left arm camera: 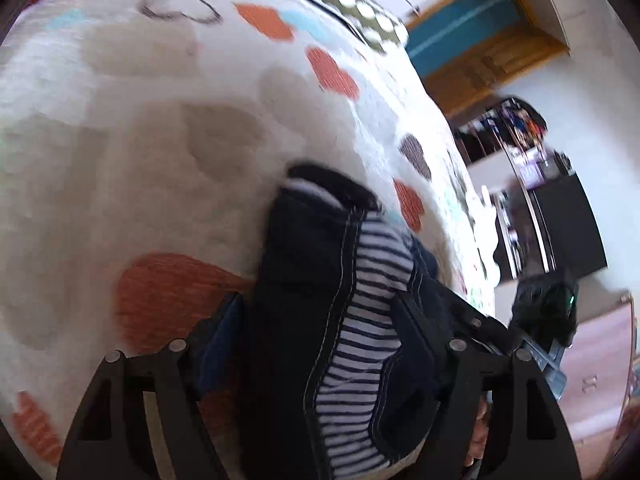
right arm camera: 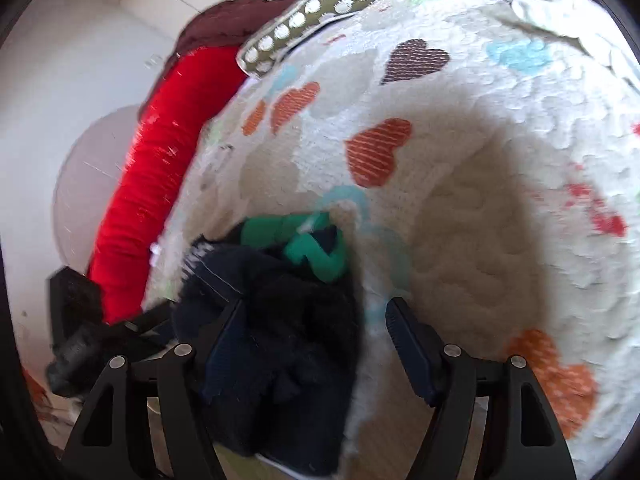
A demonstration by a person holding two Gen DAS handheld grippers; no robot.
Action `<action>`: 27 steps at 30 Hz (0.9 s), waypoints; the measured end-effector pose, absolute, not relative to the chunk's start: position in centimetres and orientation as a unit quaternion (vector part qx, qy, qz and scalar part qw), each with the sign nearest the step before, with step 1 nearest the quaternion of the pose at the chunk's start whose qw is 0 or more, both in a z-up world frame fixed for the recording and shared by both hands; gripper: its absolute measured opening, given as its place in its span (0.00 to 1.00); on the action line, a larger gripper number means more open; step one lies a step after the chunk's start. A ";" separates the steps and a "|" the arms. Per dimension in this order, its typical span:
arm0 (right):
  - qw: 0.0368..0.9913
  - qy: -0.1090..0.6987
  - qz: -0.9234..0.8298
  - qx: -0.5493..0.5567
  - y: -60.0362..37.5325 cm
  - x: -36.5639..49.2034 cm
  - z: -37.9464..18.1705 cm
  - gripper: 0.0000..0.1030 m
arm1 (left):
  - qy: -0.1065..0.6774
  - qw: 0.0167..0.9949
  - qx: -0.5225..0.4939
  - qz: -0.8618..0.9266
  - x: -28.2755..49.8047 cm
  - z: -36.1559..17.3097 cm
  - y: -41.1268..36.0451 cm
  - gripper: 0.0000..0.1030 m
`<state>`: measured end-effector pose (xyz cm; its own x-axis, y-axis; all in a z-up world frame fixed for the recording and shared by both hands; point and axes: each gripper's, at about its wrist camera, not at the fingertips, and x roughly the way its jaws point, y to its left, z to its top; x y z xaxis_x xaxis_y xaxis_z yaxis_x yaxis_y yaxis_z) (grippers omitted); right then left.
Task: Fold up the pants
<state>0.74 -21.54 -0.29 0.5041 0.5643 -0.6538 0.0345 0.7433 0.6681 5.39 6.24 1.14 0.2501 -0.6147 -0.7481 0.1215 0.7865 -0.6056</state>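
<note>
The left gripper (left arm camera: 320,320) had its fingers spread wide, with a thick bunch of the pants (left arm camera: 304,288) filling the gap between them; whether the pads truly pinched the cloth could not be told. The dark fabric showed white stitching and a striped lining (left arm camera: 368,320), and it trailed forward onto the blanket (left arm camera: 140,140). The right gripper (right arm camera: 316,328) also stood wide, its left finger (right arm camera: 228,340) buried in the pants (right arm camera: 280,340) and its right finger (right arm camera: 408,344) bare over the blanket (right arm camera: 460,220). A green band (right arm camera: 312,248) showed at the far end of the bunch. Beyond lay a red cushion (right arm camera: 148,184) and a dotted pillow (right arm camera: 312,12).
</note>
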 end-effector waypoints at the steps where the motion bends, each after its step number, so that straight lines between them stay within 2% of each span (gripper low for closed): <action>1: 0.800 0.473 0.180 0.322 -21.1 1.1 -0.4 0.50 | 0.565 0.755 -0.220 -0.250 5.4 1.2 5.6 0.40; 2: 0.794 0.482 0.182 0.323 -20.8 1.3 -0.4 0.40 | 0.566 0.751 -0.224 -0.256 5.4 1.3 5.2 0.33; 4: 0.797 0.481 0.182 0.317 -20.5 1.6 0.3 0.28 | 0.555 0.759 -0.224 -0.257 5.6 2.7 4.6 0.29; 6: 0.804 0.473 0.189 0.306 -20.6 2.0 1.6 0.25 | 0.543 0.768 -0.219 -0.260 6.5 4.1 4.1 0.28; 10: 0.823 0.449 0.188 0.293 -21.4 3.9 4.2 0.25 | 0.526 0.792 -0.194 -0.241 9.8 5.8 2.8 0.28; 13: 0.840 0.440 0.161 0.274 -21.8 6.4 4.8 0.28 | 0.532 0.807 -0.166 -0.196 12.4 5.3 1.9 0.35; 14: 0.848 0.441 0.139 0.260 -22.0 7.3 4.6 0.35 | 0.541 0.807 -0.155 -0.179 13.0 4.7 1.8 0.35; 15: 0.855 0.447 0.115 0.239 -22.0 8.1 4.2 0.49 | 0.550 0.805 -0.148 -0.166 13.3 4.1 1.9 0.35; 16: 0.856 0.465 0.087 0.211 -21.9 9.0 3.4 0.52 | 0.554 0.802 -0.150 -0.166 13.3 3.9 1.9 0.35; 18: 0.855 0.479 0.067 0.187 -22.1 9.1 3.0 0.51 | 0.546 0.802 -0.158 -0.183 11.9 4.3 2.9 0.35; 21: 0.878 0.433 0.077 0.187 -22.4 6.7 5.5 0.51 | 0.531 0.819 -0.132 -0.170 9.3 4.6 3.4 0.35; 24: 0.883 0.406 0.120 0.202 -21.6 4.1 7.4 0.47 | 0.536 0.820 -0.124 -0.158 7.3 3.6 3.6 0.35; 27: 0.873 0.419 0.149 0.200 -19.3 3.4 6.4 0.46 | 0.526 0.829 -0.123 -0.144 4.8 3.8 4.0 0.35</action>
<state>3.42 -19.27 6.44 0.6039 0.4275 -0.6726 -0.0927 0.8759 0.4735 4.85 3.98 3.83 0.4046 -0.3687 -0.8369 0.1094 0.9281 -0.3560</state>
